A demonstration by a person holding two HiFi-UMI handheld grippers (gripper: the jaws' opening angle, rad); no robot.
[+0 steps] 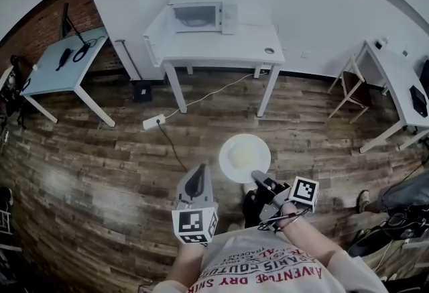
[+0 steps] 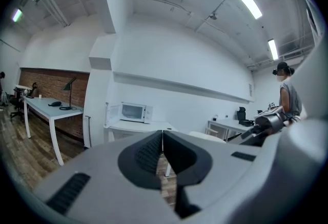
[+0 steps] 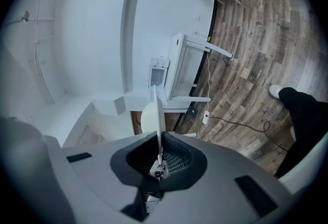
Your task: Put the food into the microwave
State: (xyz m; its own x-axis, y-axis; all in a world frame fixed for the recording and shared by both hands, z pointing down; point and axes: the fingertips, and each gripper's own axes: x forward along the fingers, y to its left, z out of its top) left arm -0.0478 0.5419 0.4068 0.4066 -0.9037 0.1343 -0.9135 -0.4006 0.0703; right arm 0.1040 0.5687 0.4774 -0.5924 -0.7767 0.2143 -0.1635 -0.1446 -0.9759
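Observation:
A white plate (image 1: 244, 157) with pale food on it hangs above the wooden floor, held by its near rim in my right gripper (image 1: 258, 178), which is shut on it. In the right gripper view the plate (image 3: 154, 110) stands edge-on between the jaws of the right gripper (image 3: 160, 142). My left gripper (image 1: 198, 174) is shut and empty beside the plate; its jaws meet with no gap in the left gripper view (image 2: 162, 138). The white microwave (image 1: 198, 17) stands on a white table (image 1: 228, 51) across the room, with its door swung open to the left. It also shows ahead as the microwave (image 2: 132, 112).
A power strip (image 1: 153, 122) and cable lie on the floor in front of the table. A pale desk (image 1: 64, 74) stands at the left, more desks (image 1: 395, 80) at the right. Another person (image 2: 288, 96) stands at the far right.

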